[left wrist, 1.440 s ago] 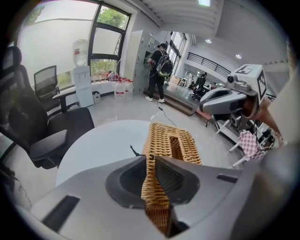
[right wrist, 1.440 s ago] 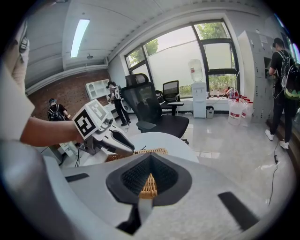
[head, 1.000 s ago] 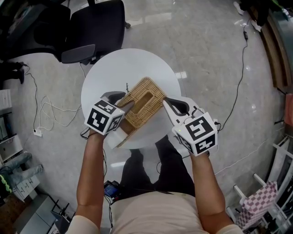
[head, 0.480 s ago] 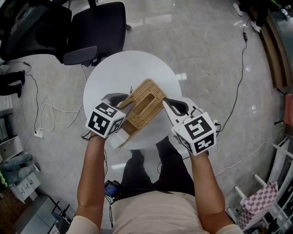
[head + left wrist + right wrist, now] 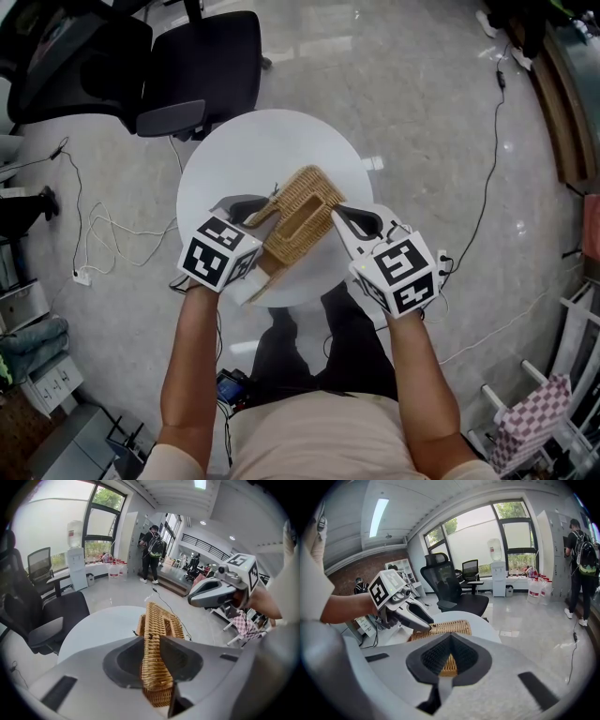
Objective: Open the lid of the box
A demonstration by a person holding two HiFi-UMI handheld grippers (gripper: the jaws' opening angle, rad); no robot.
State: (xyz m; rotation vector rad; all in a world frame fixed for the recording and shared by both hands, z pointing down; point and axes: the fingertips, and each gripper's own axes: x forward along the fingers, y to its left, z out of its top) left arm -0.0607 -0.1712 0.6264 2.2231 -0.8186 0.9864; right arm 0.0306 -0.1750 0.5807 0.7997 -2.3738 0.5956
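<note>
A woven wicker box (image 5: pixel 298 225) with a slotted lid stands on the round white table (image 5: pixel 234 150). My left gripper (image 5: pixel 258 214) holds the lid's near left edge. In the left gripper view the wicker lid (image 5: pixel 157 623) stands on edge, pinched between the jaws of that gripper (image 5: pixel 151 641). These jaws have just been closing onto it. My right gripper (image 5: pixel 337 214) sits at the box's right corner. In its own view this gripper (image 5: pixel 450 637) is shut, with wicker of the box (image 5: pixel 443 627) between its pads.
A black office chair (image 5: pixel 192 66) stands just beyond the table. Cables (image 5: pixel 103 225) lie on the floor to the left, and another runs along the right. The person's legs are under the table's near edge.
The left gripper has closed on the lid's edge and risen a little, tilting the lid up. The right gripper has stayed where it was.
</note>
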